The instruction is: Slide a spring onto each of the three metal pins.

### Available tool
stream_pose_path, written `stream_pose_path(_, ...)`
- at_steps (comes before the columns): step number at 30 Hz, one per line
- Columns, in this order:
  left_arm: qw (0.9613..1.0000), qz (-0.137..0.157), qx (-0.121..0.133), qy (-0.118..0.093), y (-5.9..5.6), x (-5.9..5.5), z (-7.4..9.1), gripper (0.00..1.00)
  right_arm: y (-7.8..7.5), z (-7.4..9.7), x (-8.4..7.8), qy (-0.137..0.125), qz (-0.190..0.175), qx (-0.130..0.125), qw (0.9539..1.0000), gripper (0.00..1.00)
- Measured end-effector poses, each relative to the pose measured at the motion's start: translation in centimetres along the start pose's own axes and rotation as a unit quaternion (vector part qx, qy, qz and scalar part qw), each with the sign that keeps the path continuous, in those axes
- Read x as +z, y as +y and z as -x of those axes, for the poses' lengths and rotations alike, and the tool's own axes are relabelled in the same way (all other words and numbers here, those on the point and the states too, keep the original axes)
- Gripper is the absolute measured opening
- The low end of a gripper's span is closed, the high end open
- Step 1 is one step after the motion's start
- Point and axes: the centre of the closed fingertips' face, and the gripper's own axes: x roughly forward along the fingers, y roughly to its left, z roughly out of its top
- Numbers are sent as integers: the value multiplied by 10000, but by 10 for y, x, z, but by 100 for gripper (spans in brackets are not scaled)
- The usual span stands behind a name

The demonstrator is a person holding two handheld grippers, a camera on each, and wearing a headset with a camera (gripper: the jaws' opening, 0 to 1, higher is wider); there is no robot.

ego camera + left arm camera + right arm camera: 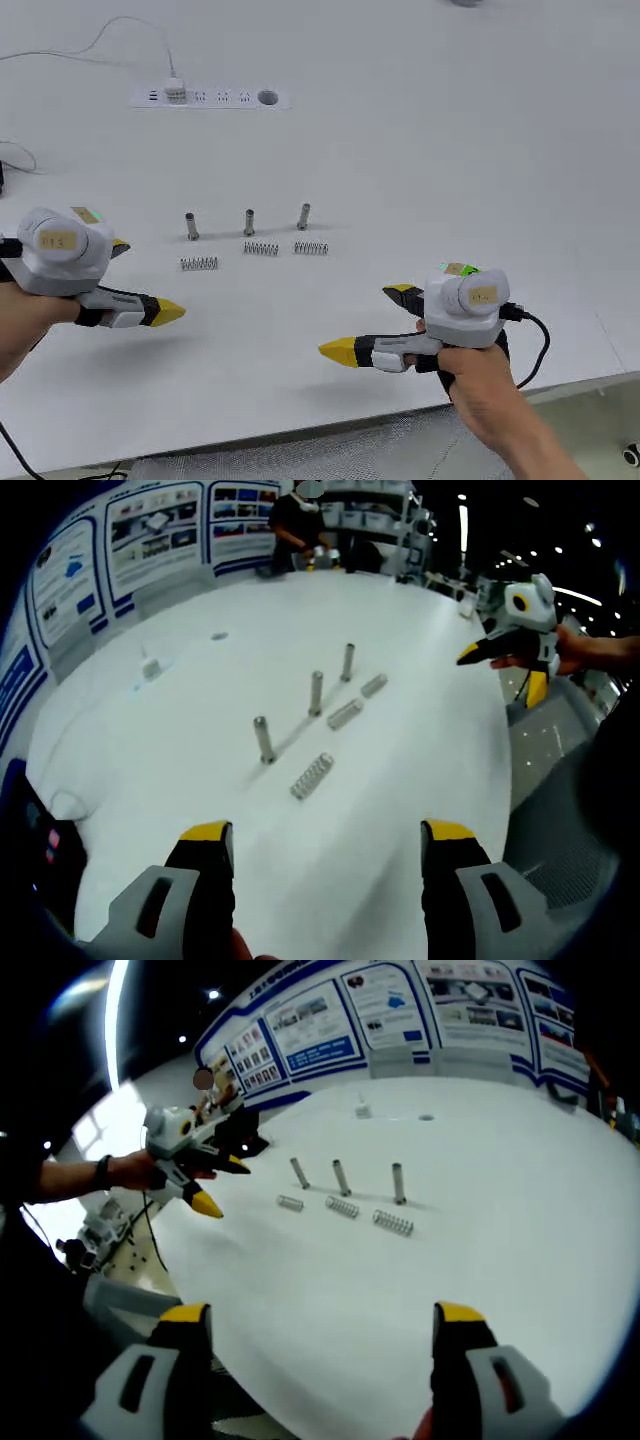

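Observation:
Three short metal pins stand upright in a row on the white table: left pin (191,226), middle pin (249,222), right pin (303,216). A small spring lies flat in front of each: (199,264), (261,248), (311,248). My left gripper (143,278) hovers open at the table's left, apart from the pins, nothing between its yellow-tipped fingers. My right gripper (368,320) is open near the front edge, also holding nothing. From the left gripper (328,832) the nearest spring (312,776) lies ahead. The right gripper (320,1312) faces the row of pins (341,1177).
A white power strip (210,97) with a plugged cable lies at the back left. The table's front edge (300,430) runs just below the right hand. Poster boards (400,1005) and a person stand beyond the table's far side.

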Motion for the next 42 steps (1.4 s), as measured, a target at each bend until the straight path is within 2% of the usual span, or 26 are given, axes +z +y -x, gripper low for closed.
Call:
stream_pose_path(5,9999,-54,-52,80,2,-2,-8,76,-1,0,1,-27,-11,-20,10000,93)
stream_pose_path(22,9997,-133,-195,100,2,6,-36,65,-3,1,-6,84,-118,3,9999,94)
stream_pose_path(26,9990,-372,-195,167,0,7,-44,62,-4,2,-5,50,-157,3,9999,94)
stream_pose_path(30,9985,-451,-240,194,-2,9,-52,57,-5,1,-7,77,-161,10,9998,94)
stream_pose_path(33,9988,-319,-329,161,-4,10,-58,55,-5,2,-9,98,-157,16,9998,94)
stream_pose_path(38,9986,-319,-375,169,-4,11,-66,50,-7,4,-9,102,-171,7,9998,94)
stream_pose_path(42,9987,-340,-347,183,-3,10,-70,42,-8,5,-9,124,-158,5,9998,94)
